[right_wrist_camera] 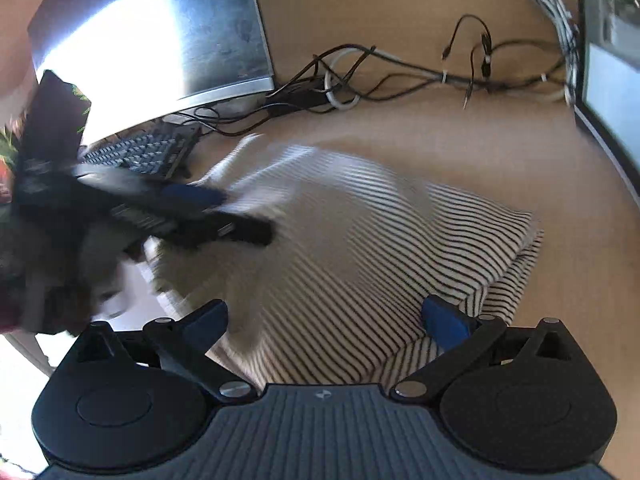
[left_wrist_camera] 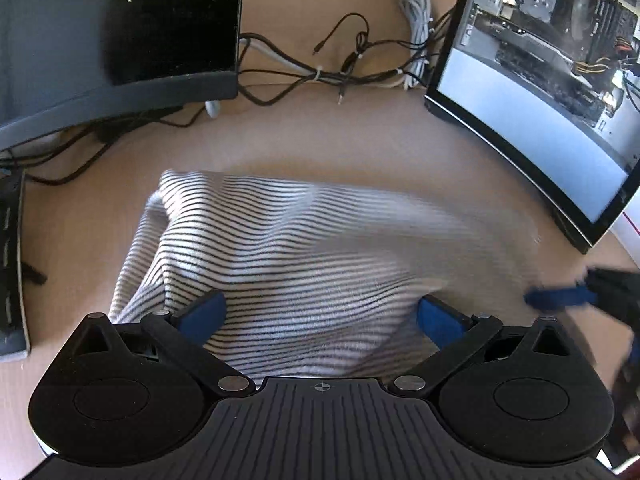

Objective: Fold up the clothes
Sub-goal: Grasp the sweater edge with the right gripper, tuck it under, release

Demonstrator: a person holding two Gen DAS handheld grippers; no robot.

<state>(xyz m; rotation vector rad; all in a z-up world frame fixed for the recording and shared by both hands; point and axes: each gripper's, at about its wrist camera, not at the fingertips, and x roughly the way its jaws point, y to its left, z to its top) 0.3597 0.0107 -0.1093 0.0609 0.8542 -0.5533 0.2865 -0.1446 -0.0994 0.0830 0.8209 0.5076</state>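
The left tongs (left_wrist_camera: 320, 316) stand wide, blue pads either side of the striped garment (left_wrist_camera: 280, 248), gripping nothing. The right tongs (right_wrist_camera: 324, 320) are equally wide over the same cloth, which lies bunched and partly folded on the wooden bench (left_wrist_camera: 360, 140). Beyond it run tangled cables (left_wrist_camera: 340, 72) between a dark monitor (left_wrist_camera: 120, 28) and a lit one (left_wrist_camera: 552, 80); a keyboard (right_wrist_camera: 140, 152) sits left.

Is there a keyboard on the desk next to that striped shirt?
Yes, the right wrist view shows a dark keyboard on the wooden desk, just beyond the striped shirt.
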